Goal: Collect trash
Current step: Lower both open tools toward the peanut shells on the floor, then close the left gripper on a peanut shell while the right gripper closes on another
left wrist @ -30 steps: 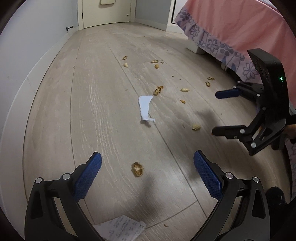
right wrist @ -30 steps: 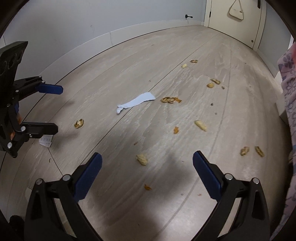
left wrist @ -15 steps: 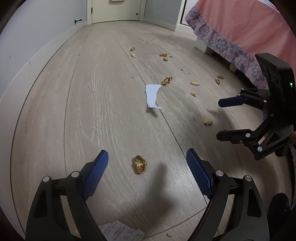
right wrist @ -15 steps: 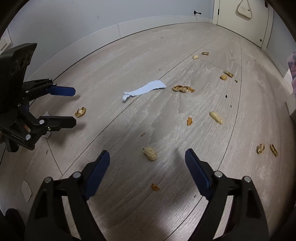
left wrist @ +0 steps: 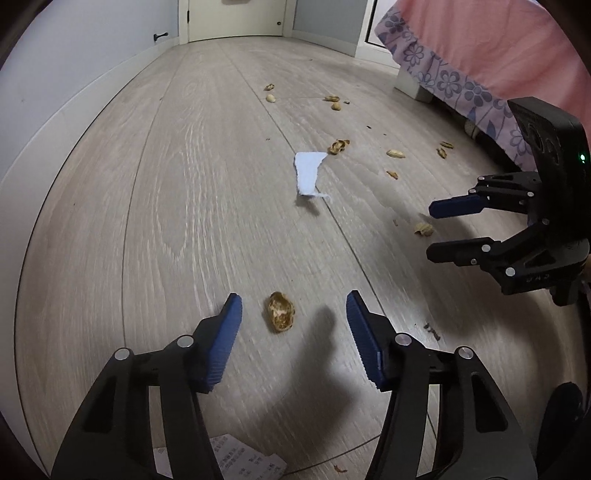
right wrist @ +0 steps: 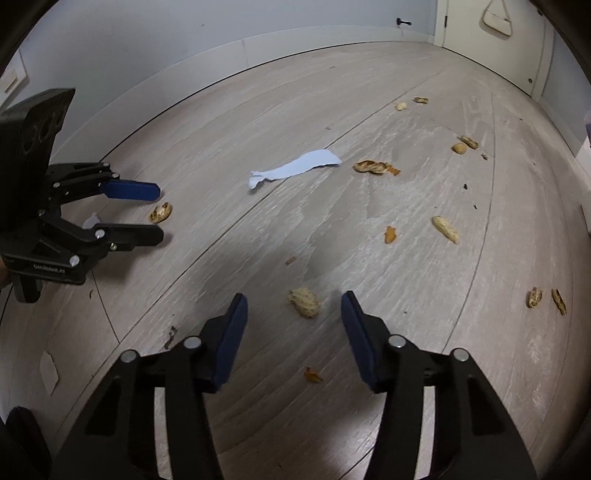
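Both claws are hanging low over the pale wood-plank floor (left wrist: 184,184), each one tilted down at a bit of litter. The left gripper (left wrist: 293,321), black-framed with ribbed blue pads, is standing with its jaws apart and has just been closing them; a broken, hollow brown peanut shell half (left wrist: 280,311) is lying on the boards between the pads, nearer the left-hand one, and neither pad is touching it. The right gripper (right wrist: 293,321) is matching that pose: its jaws have just been narrowing too, and a whole tan peanut shell (right wrist: 304,302) is sitting on the floor between its fingertips, apart from both pads.

Beyond the two shells, a torn strip of pale blue paper (left wrist: 309,176) is lying flat on the boards near the middle of the floor. More peanut shells and crumbs are scattered past it, among them a split-open shell (right wrist: 373,167) just beside the strip's far end and a whole peanut (right wrist: 446,229) off to the right. A printed white paper slip (left wrist: 243,459) is showing under the left gripper's frame at the bottom edge. A pink bedcover with a purple flowered valance (left wrist: 480,62) is hanging down on the right side of the room, and a cream door (right wrist: 495,33) with a small white handbag (right wrist: 498,20) on it is closing off the far end.
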Demonstrator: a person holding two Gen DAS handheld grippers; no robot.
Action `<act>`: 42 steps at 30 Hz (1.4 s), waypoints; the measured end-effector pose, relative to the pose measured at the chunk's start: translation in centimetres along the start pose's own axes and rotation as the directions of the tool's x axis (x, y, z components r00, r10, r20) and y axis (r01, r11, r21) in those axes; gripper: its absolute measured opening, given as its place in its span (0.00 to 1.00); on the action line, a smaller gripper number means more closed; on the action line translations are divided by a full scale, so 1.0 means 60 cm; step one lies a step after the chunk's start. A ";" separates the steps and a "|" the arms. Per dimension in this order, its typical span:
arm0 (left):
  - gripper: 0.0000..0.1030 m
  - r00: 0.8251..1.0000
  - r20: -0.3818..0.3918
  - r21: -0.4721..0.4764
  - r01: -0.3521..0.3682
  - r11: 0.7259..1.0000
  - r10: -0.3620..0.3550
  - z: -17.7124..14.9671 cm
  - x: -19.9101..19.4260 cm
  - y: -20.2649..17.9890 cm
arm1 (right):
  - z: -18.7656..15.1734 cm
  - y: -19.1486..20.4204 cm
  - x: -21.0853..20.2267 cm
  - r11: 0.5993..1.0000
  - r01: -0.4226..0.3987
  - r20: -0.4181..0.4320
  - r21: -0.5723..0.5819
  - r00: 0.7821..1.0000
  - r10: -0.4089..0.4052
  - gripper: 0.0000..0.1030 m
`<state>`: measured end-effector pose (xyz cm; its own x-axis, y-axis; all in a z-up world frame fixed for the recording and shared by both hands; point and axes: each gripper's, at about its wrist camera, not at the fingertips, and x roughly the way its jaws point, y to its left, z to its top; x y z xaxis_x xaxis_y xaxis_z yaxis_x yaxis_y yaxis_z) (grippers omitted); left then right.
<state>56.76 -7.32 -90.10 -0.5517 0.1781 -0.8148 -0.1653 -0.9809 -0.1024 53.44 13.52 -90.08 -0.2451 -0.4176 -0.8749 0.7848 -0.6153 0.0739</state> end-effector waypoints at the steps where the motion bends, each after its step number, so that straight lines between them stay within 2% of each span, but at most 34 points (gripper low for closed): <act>1: 0.51 1.000 0.001 -0.002 -0.003 1.000 0.003 -0.001 0.000 0.001 | 0.000 0.001 0.001 1.000 -0.002 -0.002 -0.003 1.000 0.002 0.48; 4: 0.45 1.000 0.006 -0.014 -0.003 1.000 0.003 -0.003 0.000 0.006 | -0.001 0.006 0.000 1.000 -0.006 -0.004 -0.010 1.000 0.006 0.46; 6: 0.34 1.000 0.006 -0.012 -0.001 1.000 0.001 -0.003 -0.001 0.006 | 0.001 0.005 0.001 1.000 -0.007 -0.005 -0.012 1.000 0.007 0.41; 8: 0.28 1.000 0.003 -0.014 0.005 1.000 -0.005 -0.003 0.000 0.006 | 0.001 0.005 0.001 1.000 -0.004 -0.003 -0.012 1.000 0.004 0.41; 16: 0.24 1.000 0.010 -0.006 0.003 1.000 -0.003 -0.003 0.002 0.004 | 0.006 0.006 0.005 1.000 0.005 -0.002 -0.031 1.000 -0.005 0.39; 21: 0.14 1.000 0.010 0.000 0.015 1.000 -0.015 -0.005 0.001 0.002 | 0.003 0.004 0.005 0.999 0.024 0.006 -0.039 1.000 -0.023 0.29; 28: 0.12 1.000 0.010 -0.003 0.013 1.000 -0.013 -0.004 0.002 0.004 | 0.001 0.009 0.005 0.997 0.018 0.012 -0.079 1.000 -0.018 0.20; 42: 0.12 1.000 0.015 0.000 0.012 1.000 -0.012 -0.001 0.001 0.000 | 0.007 -0.001 -0.004 0.999 0.007 0.031 -0.038 1.000 -0.006 0.20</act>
<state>56.75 -7.32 -90.16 -0.5615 0.1909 -0.8051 -0.1718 -0.9787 -0.1123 53.24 13.36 -89.65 -0.2671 -0.4346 -0.8601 0.8044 -0.5920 0.0494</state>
